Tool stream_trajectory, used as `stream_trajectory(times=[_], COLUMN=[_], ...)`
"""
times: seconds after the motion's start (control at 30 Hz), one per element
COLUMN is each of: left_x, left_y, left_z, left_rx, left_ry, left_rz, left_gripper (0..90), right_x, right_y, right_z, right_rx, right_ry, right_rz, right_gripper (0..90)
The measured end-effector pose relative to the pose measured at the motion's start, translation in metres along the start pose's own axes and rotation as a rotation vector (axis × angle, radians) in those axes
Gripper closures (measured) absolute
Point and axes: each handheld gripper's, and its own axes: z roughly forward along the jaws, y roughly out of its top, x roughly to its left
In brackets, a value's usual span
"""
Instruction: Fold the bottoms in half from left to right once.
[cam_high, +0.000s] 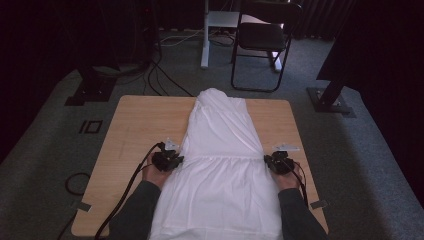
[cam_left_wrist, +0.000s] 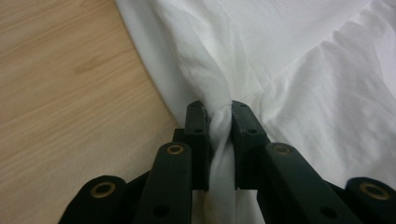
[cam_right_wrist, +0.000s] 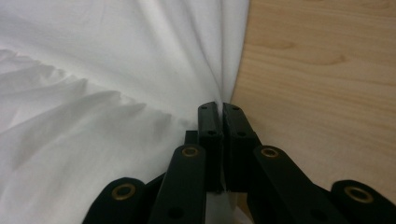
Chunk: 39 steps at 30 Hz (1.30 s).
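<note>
A white garment (cam_high: 220, 165) lies lengthwise down the middle of the desk (cam_high: 135, 125), from the far edge to the near edge. The left gripper (cam_high: 176, 159) pinches a bunched fold of cloth at the garment's left edge, at the gathered seam. The right gripper (cam_high: 267, 160) is clamped on the right edge of the same seam, jaws nearly together.

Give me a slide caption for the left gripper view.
Left gripper pinching the white garment's bunched edge above the wooden table.
</note>
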Motion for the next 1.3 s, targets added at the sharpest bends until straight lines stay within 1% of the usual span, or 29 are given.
stream_trajectory(times=[0.1,0.2,0.23,0.27,0.33,0.4,0.47,0.53,0.57,0.6,0.63,0.67,0.7,0.73,0.77,0.83,0.87,0.9,0.93,0.97,1.03,1.13,1.17,1.23,1.3], left_x=[-0.005,-0.017,-0.021,-0.024,-0.031,-0.040,-0.049,-0.054,-0.054,-0.052,-0.050,-0.045,-0.040,-0.035,-0.031,-0.023,-0.020,-0.017,-0.015,-0.014,-0.011,-0.012,-0.014,-0.017,-0.019], left_y=[-0.016,-0.037,-0.044,-0.050,-0.059,-0.065,-0.070,-0.072,-0.072,-0.071,-0.070,-0.067,-0.064,-0.061,-0.056,-0.046,-0.042,-0.036,-0.033,-0.030,-0.026,-0.025,-0.026,-0.028,-0.029], left_z=[-0.011,-0.027,-0.033,-0.039,-0.049,-0.055,-0.061,-0.065,-0.067,-0.070,-0.073,-0.077,-0.080,-0.083,-0.084,-0.083,-0.080,-0.075,-0.071,-0.066,-0.053,-0.033,-0.029,-0.023,-0.020], left_rx=[-0.023,-0.043,-0.042,-0.041,-0.030,-0.021,-0.008,-0.002,-0.008,-0.040,-0.065,-0.097,-0.133,-0.159,-0.173,-0.184,-0.183,-0.180,-0.176,-0.165,-0.139,-0.078,-0.065,-0.044,-0.030], left_ry=[-0.015,-0.039,-0.051,-0.062,-0.069,-0.077,-0.090,-0.105,-0.108,-0.103,-0.107,-0.128,-0.144,-0.146,-0.136,-0.111,-0.101,-0.098,-0.092,-0.085,-0.091,-0.087,-0.086,-0.090,-0.078], left_rz=[-0.025,-0.027,-0.018,-0.020,0.000,0.015,0.039,0.056,0.057,0.051,0.034,0.010,-0.015,-0.036,-0.047,-0.058,-0.065,-0.061,-0.061,-0.057,-0.058,-0.043,-0.038,-0.030,-0.013], left_gripper=[80.2,80.0,79.7,79.4,78.9,78.8,78.8,77.8,74.1,67.0,60.5,58.4,57.7,55.8,54.8,54.3,54.1,54.2,54.5,55.1,56.9,60.1,60.6,62.1,66.2], right_x=[0.006,0.013,0.016,0.019,0.024,0.028,0.032,0.033,0.033,0.033,0.032,0.031,0.028,0.026,0.023,0.020,0.019,0.018,0.018,0.019,0.021,0.024,0.024,0.024,0.026], right_y=[-0.012,-0.026,-0.031,-0.036,-0.047,-0.059,-0.068,-0.074,-0.075,-0.075,-0.074,-0.072,-0.067,-0.061,-0.052,-0.033,-0.023,-0.013,-0.001,0.005,0.019,0.035,0.041,0.046,0.049], right_z=[-0.010,-0.025,-0.030,-0.036,-0.047,-0.058,-0.067,-0.075,-0.077,-0.079,-0.081,-0.082,-0.083,-0.084,-0.085,-0.080,-0.075,-0.068,-0.058,-0.051,-0.031,-0.002,0.008,0.020,0.029], right_rx=[-0.010,0.000,0.007,0.011,0.016,0.014,0.019,0.033,0.041,0.050,0.035,0.013,-0.017,-0.042,-0.063,-0.095,-0.097,-0.090,-0.084,-0.082,-0.056,-0.030,-0.024,-0.019,-0.013], right_ry=[0.024,0.055,0.063,0.070,0.091,0.109,0.115,0.121,0.123,0.122,0.120,0.124,0.123,0.116,0.117,0.142,0.144,0.144,0.155,0.157,0.159,0.156,0.164,0.162,0.174], right_rz=[-0.003,-0.014,-0.019,-0.025,-0.024,-0.024,-0.024,-0.023,-0.024,-0.029,-0.044,-0.048,-0.041,-0.024,-0.010,-0.013,-0.019,-0.021,-0.030,-0.037,-0.039,-0.036,-0.030,-0.017,-0.002], right_gripper=[86.9,86.7,86.6,86.6,86.4,86.4,86.4,86.2,84.5,78.7,70.1,62.0,54.8,51.1,50.3,52.2,56.7,62.8,66.2,67.6,66.1,58.8,57.4,54.1,53.6])
